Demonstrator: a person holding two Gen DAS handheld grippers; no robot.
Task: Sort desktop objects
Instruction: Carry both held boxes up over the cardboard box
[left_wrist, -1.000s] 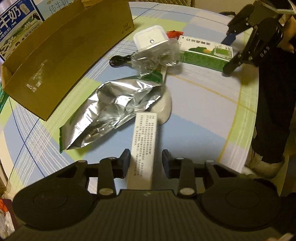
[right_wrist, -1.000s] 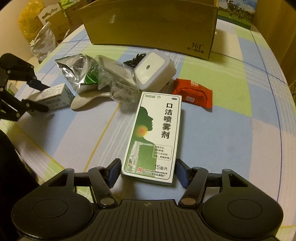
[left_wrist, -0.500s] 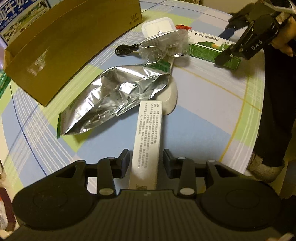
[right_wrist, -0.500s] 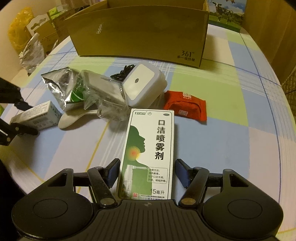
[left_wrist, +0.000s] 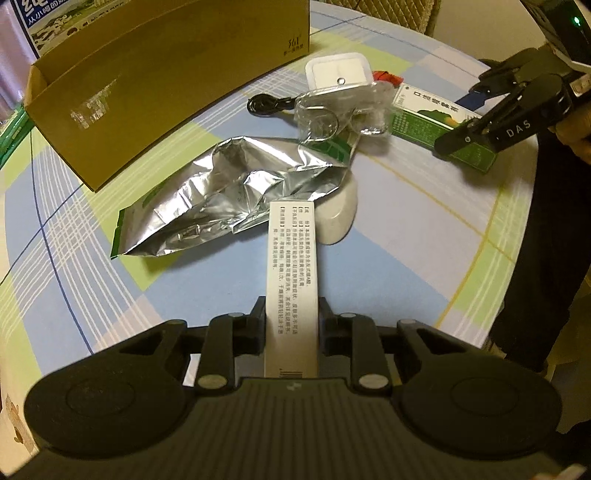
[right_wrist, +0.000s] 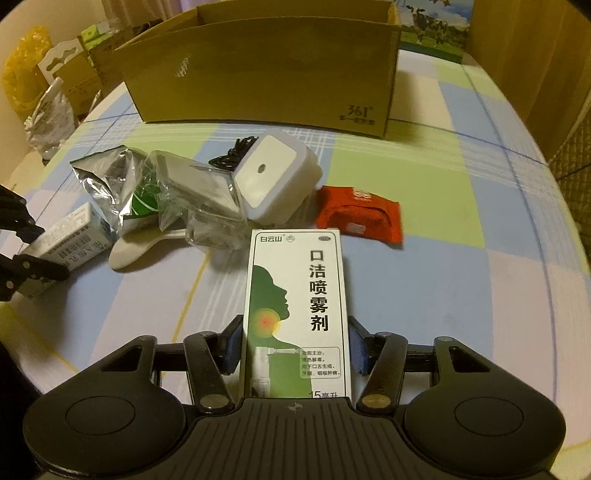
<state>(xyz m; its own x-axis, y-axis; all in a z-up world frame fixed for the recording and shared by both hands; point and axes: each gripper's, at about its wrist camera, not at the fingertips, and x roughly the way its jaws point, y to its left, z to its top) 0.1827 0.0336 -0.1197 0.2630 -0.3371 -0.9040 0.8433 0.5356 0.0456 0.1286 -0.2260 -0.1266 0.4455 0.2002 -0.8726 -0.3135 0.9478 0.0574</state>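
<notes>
- Left gripper (left_wrist: 291, 317): your jaws are pressed against both long sides of the narrow white box (left_wrist: 291, 266), gripping its near end. The far end reaches out over the foil bag (left_wrist: 236, 199) and the white scoop (left_wrist: 338, 218). Risk: a long box held by one end may droop or swing and drag the bag.
- Right gripper (right_wrist: 295, 349): your jaws sit at the flanks of the green spray box (right_wrist: 295, 295), near the counter's (right_wrist: 461, 280) front edge. Whether the pads truly bite, you cannot tell. Risk: a loose hold lets it slip when lifted.
- Cardboard box (right_wrist: 266, 70): stands open at the counter's far edge, probably the destination. Risk: either box may clip its front wall.
- Pile mid-counter: clear plastic pack (right_wrist: 207, 199), white square device (right_wrist: 273, 181), red pouch (right_wrist: 360, 214). Risk: a low carry knocks them.
</notes>
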